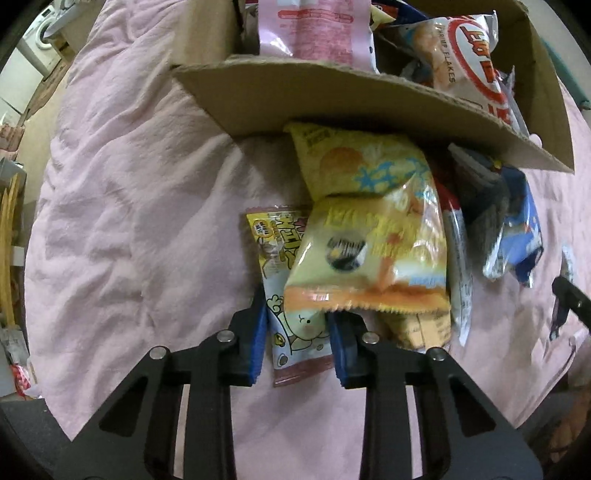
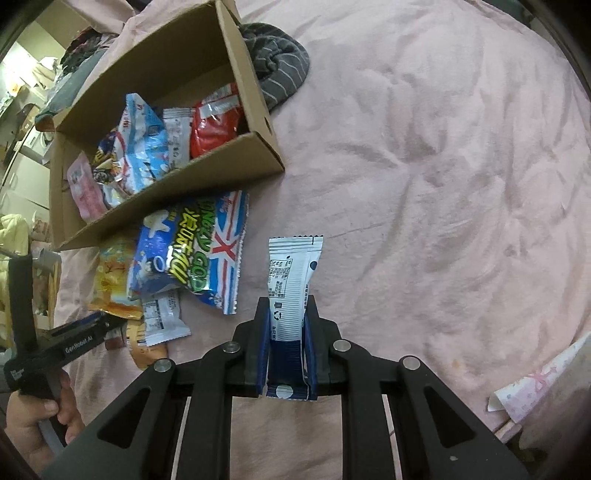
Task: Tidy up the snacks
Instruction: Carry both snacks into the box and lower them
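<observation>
Box (image 2: 236, 147) already held several packs, but approx. half the job remained: my right gripper (image 2: 286, 321) was clenched on a white stick pack (image 2: 291, 273) over the pink bedding (image 2: 424, 166), my left gripper (image 1: 297, 325) was spread around a cartoon-print pack (image 1: 295, 332) w/ loose snacks (image 1: 369, 240) piled by the box.

A rumpled pink bedspread (image 2: 424, 166) fills most of both views, creased all over. Past its far edge, a white washing machine (image 1: 43, 31) stands in the upper left corner of the left wrist view. A grey striped cloth (image 2: 277, 70) lies bunched on the spread.
</observation>
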The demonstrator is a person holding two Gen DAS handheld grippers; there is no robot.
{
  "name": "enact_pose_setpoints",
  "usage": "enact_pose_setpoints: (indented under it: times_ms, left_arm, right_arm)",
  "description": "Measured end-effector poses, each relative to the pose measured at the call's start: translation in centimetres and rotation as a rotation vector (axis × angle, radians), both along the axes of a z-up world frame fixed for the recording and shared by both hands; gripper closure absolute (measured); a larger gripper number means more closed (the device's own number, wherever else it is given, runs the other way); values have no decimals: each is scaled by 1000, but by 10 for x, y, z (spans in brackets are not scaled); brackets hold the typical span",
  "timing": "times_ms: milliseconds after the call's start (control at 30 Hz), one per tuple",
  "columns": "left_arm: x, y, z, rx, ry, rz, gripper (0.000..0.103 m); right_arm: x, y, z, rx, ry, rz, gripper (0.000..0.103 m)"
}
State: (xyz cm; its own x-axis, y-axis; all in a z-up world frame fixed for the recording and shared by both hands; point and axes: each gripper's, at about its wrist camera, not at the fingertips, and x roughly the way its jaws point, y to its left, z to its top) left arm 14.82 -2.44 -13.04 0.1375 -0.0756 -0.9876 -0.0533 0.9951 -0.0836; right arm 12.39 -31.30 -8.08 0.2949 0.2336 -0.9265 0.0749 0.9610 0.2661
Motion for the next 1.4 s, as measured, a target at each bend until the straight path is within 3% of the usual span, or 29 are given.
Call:
enact_pose_setpoints:
  times_ms: [433,767,1100,1400]
  left_arm:
    - [-61,23,16,-47,-28,44,79]
    - [-95,31,87,33,-257,62,79]
    - [-35,19,154,56,-412,27,79]
    - [1,5,182,69,-511,-27,79]
  right_arm:
    - [-8,2,29,51,-91,-43,86]
    - [-13,0,66,121,-239,-56,86]
    - [-17,10,100,178,-388,-10,86]
    - [-8,17,118,206,-473,31,86]
